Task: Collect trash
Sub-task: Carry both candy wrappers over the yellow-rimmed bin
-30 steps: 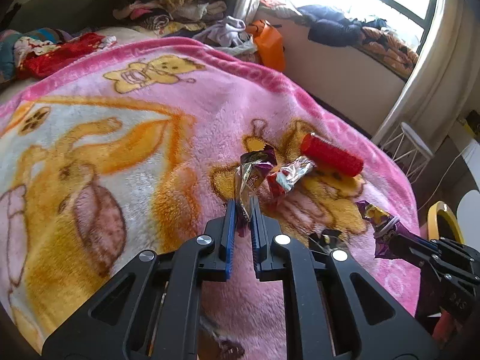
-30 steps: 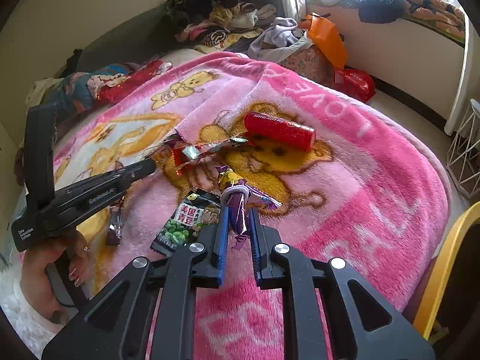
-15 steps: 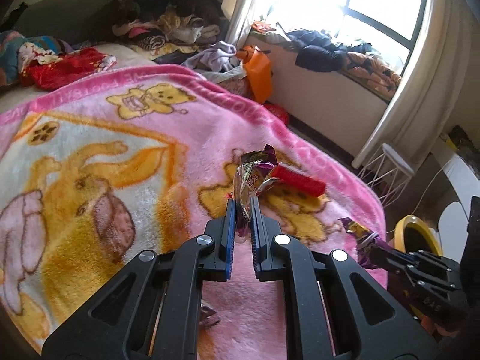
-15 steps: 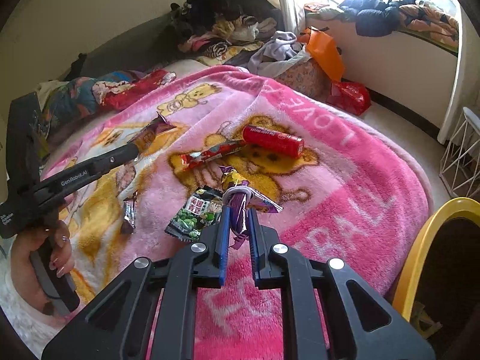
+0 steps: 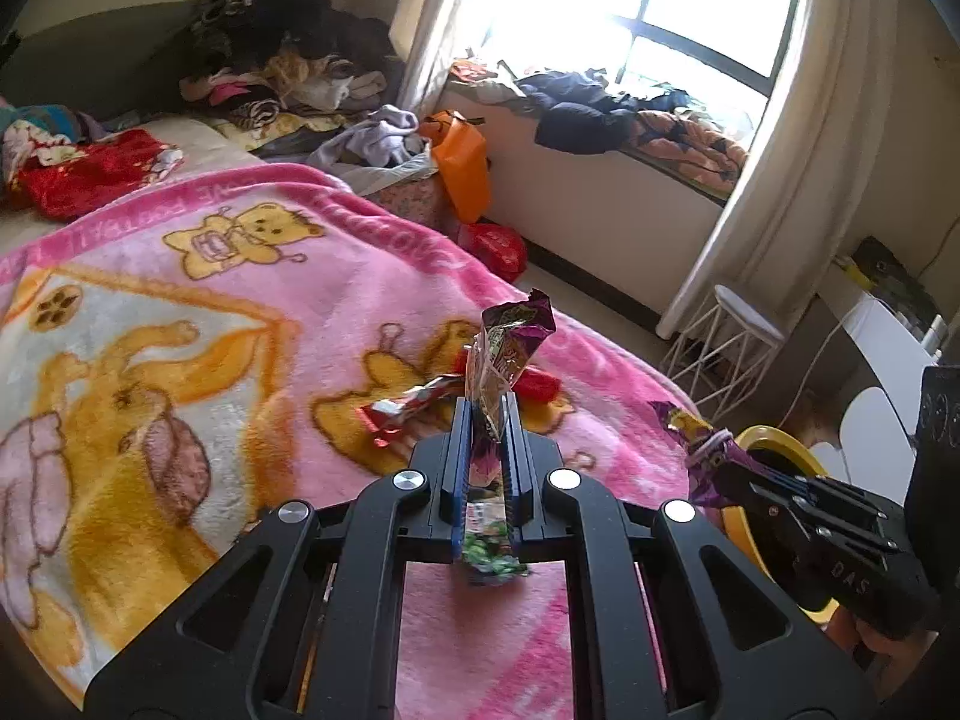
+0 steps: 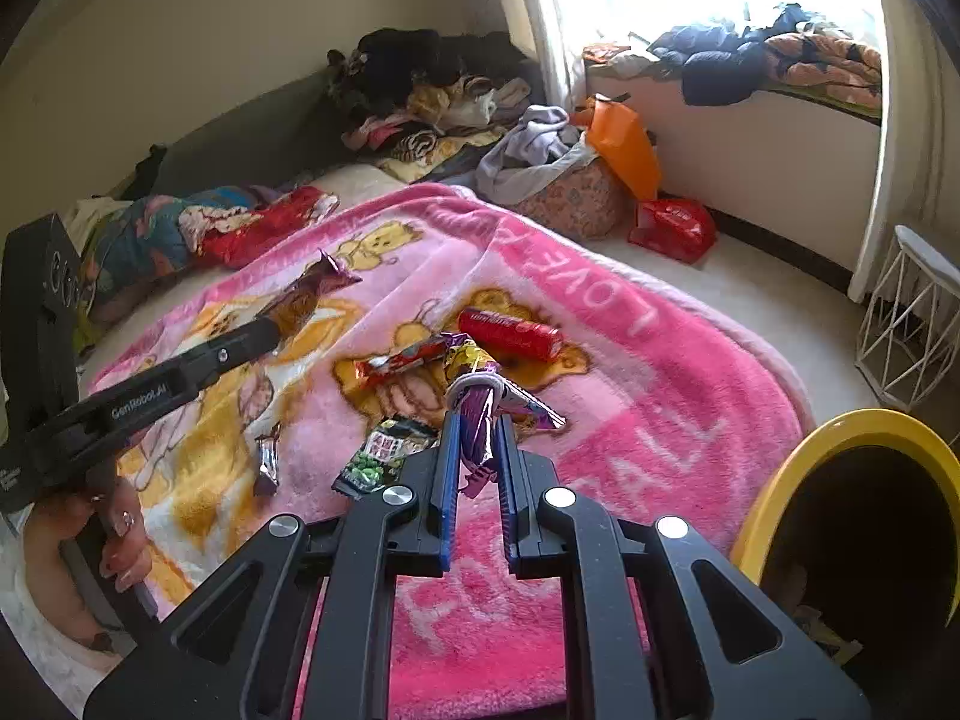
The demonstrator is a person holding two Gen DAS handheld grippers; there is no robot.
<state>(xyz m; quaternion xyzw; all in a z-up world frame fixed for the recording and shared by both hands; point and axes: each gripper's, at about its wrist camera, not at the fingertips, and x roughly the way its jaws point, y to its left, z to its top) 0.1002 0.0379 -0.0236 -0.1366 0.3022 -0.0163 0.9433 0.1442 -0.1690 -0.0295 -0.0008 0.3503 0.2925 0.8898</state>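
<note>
Red tube (image 5: 537, 384) half hidden behind left tool's (image 5: 486, 420) wrapper (image 5: 507, 348)

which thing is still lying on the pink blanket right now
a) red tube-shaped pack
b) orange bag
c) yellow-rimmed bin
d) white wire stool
a: the red tube-shaped pack lies on the pink blanket beside a red wrapper, while the yellow-rimmed bin, orange bag and white wire stool all sit off the blanket.
</note>
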